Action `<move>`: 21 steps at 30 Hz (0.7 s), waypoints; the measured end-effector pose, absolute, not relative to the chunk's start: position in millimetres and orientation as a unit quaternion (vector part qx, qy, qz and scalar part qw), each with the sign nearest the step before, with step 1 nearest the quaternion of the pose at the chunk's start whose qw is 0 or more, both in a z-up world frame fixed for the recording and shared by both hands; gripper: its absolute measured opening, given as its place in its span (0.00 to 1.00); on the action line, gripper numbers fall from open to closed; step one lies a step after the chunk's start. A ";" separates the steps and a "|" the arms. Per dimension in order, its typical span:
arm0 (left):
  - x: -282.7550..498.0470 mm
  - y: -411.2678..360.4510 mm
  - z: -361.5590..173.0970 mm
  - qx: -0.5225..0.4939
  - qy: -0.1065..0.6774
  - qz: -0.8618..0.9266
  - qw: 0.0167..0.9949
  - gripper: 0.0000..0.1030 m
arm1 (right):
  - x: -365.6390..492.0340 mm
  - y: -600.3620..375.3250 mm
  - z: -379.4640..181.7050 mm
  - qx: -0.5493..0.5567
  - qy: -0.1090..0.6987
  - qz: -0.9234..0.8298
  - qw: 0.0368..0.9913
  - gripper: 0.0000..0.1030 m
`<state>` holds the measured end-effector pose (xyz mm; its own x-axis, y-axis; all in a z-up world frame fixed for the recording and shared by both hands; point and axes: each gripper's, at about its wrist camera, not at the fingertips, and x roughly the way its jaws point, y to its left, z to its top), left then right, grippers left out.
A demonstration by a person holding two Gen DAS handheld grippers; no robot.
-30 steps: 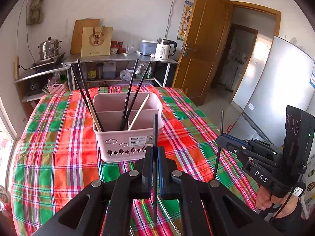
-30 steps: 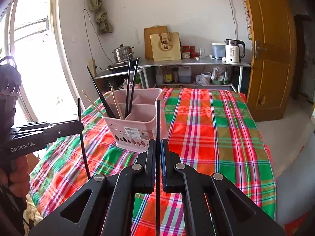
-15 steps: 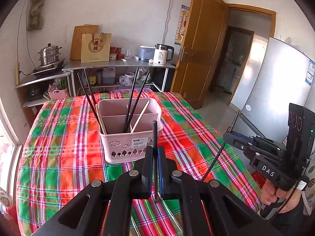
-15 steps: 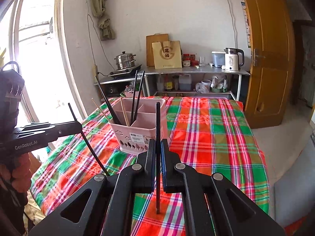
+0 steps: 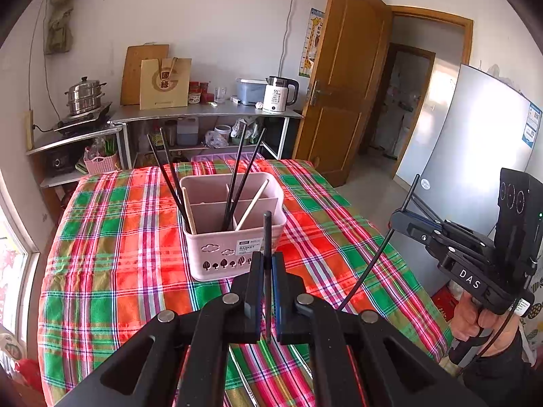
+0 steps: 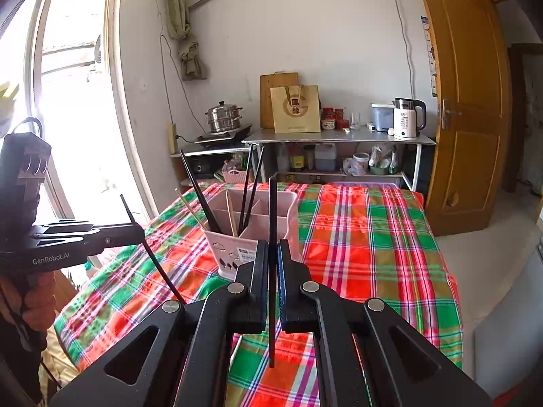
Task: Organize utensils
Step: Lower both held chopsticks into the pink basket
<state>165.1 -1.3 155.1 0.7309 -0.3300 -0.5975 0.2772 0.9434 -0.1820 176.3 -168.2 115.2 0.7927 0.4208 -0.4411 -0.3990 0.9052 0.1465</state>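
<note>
Black chopstick (image 5: 267, 271) pinched upright in left gripper (image 5: 267, 264) fingers; right gripper (image 6: 272, 261) pinches another (image 6: 272, 271). Both hover near pink basket (image 5: 234, 247) on table (image 5: 118, 254). Several sticks already stand inside; these two remain.

I see a pink divided basket (image 5: 234, 237) on the plaid cloth holding leaning black and wooden chopsticks (image 5: 234, 183), one black chopstick (image 5: 267, 271) clamped in each gripper.

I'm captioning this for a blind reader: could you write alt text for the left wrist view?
The left gripper pinches a black chopstick upright before a pink basket of chopsticks on a plaid tablecloth. At right, the right gripper holds another black chopstick slanted.
</note>
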 end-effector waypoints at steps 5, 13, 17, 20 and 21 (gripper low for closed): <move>175.9 17.5 169.2 -0.054 0.315 -0.148 0.936 0.04 | 184.5 -154.2 128.4 0.031 0.219 0.233 0.947 0.05; 198.7 48.7 202.6 -0.079 0.292 -0.127 0.945 0.04 | 209.8 -131.7 154.6 0.040 0.194 0.256 0.946 0.05; 209.9 59.8 224.0 -0.089 0.273 -0.123 0.950 0.04 | 222.6 -123.3 169.7 0.046 0.179 0.263 0.947 0.05; 219.7 63.7 238.4 -0.089 0.260 -0.120 0.954 0.04 | 232.8 -116.8 180.3 0.049 0.168 0.264 0.948 0.05; 223.4 64.0 242.8 -0.087 0.256 -0.119 0.955 0.04 | 235.9 -115.2 183.0 0.051 0.164 0.264 0.949 0.05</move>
<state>223.4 64.0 242.8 0.8411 -0.2719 -0.4677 0.1826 0.9565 -0.2276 235.9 -115.2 182.9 0.8061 0.5186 -0.2849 -0.4853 0.8550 0.1830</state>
